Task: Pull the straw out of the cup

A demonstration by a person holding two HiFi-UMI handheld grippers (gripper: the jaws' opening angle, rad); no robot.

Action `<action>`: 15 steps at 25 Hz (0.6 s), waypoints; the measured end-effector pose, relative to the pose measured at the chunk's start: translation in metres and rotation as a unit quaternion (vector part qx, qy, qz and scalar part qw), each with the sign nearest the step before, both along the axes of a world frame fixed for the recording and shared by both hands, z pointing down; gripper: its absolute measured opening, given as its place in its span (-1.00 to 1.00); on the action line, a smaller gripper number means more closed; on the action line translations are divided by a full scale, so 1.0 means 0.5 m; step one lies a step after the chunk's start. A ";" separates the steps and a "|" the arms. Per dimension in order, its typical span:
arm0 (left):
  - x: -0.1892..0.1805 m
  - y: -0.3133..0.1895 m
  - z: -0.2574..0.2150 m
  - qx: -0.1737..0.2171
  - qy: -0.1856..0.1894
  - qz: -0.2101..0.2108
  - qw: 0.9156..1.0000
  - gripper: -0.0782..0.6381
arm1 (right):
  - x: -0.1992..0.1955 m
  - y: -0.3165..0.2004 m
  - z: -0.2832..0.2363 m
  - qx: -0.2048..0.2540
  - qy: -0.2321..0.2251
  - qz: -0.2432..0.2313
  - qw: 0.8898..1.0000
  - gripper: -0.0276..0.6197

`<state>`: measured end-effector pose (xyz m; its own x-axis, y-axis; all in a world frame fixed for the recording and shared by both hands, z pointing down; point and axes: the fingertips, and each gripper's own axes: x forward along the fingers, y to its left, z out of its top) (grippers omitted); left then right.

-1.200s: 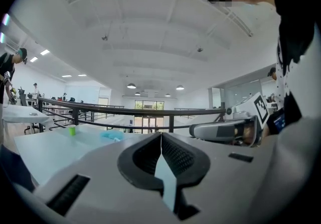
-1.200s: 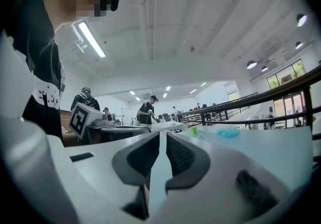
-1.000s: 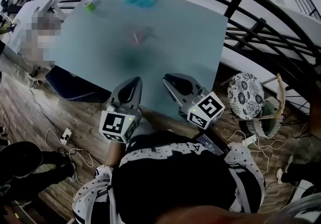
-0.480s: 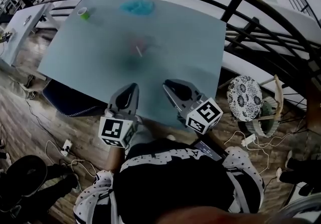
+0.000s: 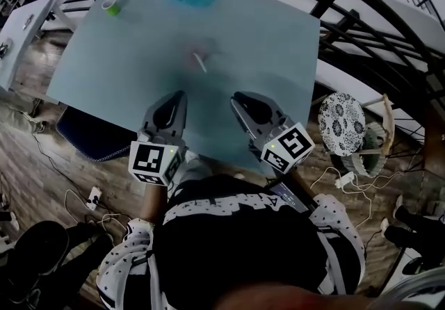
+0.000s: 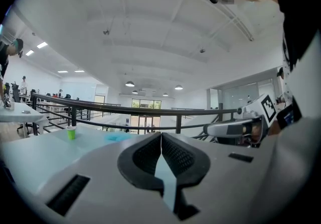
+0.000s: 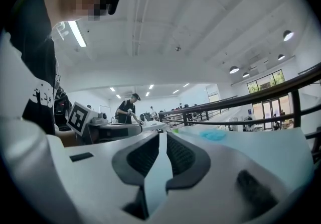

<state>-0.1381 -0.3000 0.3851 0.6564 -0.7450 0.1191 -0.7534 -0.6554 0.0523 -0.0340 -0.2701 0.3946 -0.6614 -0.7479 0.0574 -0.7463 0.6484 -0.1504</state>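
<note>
Head view: left gripper (image 5: 175,101) and right gripper (image 5: 243,101) further forward over the table (image 5: 278,44) than a moment ago, near but apart from the blurry clear cup (image 5: 204,50), straw (image 5: 199,62) inside, seen only here. Left gripper view: jaws pressed together, empty; small green cup (image 6: 70,132) far off. Right gripper view: jaws nearly together, thin slit, empty; blue cloth (image 7: 214,135) behind.

The grey two-jaw left gripper (image 5: 172,101) and its twin, the right gripper (image 5: 245,103), hover side by side over the pale blue table's (image 5: 271,44) near edge, pointing forward, left jaws touching at the tips, right jaws all but together, both empty.
</note>
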 end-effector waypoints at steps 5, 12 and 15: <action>-0.019 -0.035 0.004 -0.002 0.006 0.023 1.000 -0.74 | -0.021 -0.025 0.004 -0.007 0.008 0.024 1.000 -0.82; -0.039 -0.084 0.002 -0.001 0.004 0.050 0.999 -0.74 | -0.034 -0.064 0.001 -0.009 0.008 0.059 0.998 -0.82; -0.055 -0.104 0.004 -0.002 0.006 0.066 0.998 -0.74 | -0.044 -0.078 0.006 -0.010 0.013 0.081 0.997 -0.82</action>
